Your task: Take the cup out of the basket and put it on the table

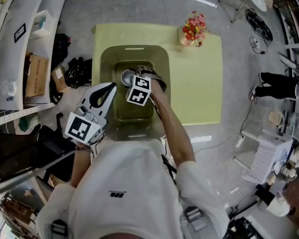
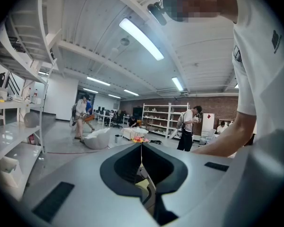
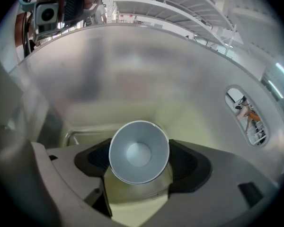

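Two grippers show in the head view, and only one is working. The right gripper (image 1: 137, 76) reaches steeply down into the translucent olive plastic basket (image 1: 105, 59), which stands on the pale yellow-green table (image 1: 199, 83). The small pale-grey tapered cup (image 1: 127, 77) sits in the basket's far part, right at the gripper's tips. The left gripper (image 1: 109, 88) hangs at the basket's near left corner, outside it. A bunch of red and yellow flowers (image 1: 193, 29) stands at the table's far right corner, well away from the basket.

In the left gripper view, its jaws meet along a thin line with nothing between them, so it is idle.

In the right gripper view, the cup (image 3: 139, 152) is seen mouth-on between widely spread jaws. The dark pads flank its rim closely on both sides, but I see no clear squeeze yet. The basket's cloudy wall (image 3: 132, 70) rises all round.

To my eye the step in hand is closing on the cup:
- Keep the cup centred so both pads meet it together and it does not skid aside.
- Press gently, since a thin-walled cup probably dents.
- Lift straight up until the cup clears the rim, then carry it to bare table, likely on the right.
- The left gripper could steady the basket if it starts to lift too.
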Motion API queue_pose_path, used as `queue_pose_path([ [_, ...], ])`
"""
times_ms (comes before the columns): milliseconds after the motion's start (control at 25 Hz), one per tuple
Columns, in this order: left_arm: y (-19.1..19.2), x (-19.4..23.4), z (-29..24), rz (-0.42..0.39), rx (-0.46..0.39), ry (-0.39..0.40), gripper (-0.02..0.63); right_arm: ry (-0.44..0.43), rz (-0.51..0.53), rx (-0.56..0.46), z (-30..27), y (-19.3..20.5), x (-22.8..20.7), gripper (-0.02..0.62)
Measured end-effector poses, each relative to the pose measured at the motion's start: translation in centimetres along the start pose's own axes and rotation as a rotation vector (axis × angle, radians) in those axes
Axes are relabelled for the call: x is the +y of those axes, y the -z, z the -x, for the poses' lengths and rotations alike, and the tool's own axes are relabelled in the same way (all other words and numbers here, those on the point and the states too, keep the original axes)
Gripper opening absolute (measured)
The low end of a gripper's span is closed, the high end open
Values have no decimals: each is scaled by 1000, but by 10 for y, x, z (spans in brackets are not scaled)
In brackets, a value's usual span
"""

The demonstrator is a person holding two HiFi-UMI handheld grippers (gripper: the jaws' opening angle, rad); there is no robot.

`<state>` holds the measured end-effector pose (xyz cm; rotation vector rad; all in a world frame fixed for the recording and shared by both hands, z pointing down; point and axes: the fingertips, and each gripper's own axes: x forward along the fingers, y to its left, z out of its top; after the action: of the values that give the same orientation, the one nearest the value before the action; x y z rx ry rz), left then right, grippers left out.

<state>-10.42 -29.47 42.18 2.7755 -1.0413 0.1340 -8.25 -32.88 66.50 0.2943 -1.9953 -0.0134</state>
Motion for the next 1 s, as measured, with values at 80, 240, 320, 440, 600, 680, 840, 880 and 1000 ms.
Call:
queue_pose_path([
  [80, 0, -2, -1, -1, 1, 2, 12, 2, -5, -9, 6, -3, 0, 370],
  [240, 0, -6, -2, -6, 4, 8, 12, 6, -21, -37, 22, -11, 2, 367],
  [320, 0, -7, -2, -14, 7, 11, 12, 13, -16, -50, 31, -17, 3, 365],
  [440, -1, -8, -1, -18, 3, 12, 12, 30, -18, -73, 48, -26, 1, 364],
  [600, -6, -11, 0, -23, -5, 19, 12, 61, -21, -83, 71, -28, -4, 362],
  [680, -9, -13, -1, -21, -10, 23, 12, 73, -32, -91, 82, -27, -6, 362],
  [840, -12, -18, -5, -28, -18, 41, 12, 104, -47, -96, 103, -25, -11, 360],
  [880, -12, -20, -6, -30, -18, 47, 12, 112, -51, -97, 107, -25, -11, 360],
  [1000, -12, -26, -9, -37, -15, 66, 12, 130, -56, -103, 122, -28, -11, 359],
])
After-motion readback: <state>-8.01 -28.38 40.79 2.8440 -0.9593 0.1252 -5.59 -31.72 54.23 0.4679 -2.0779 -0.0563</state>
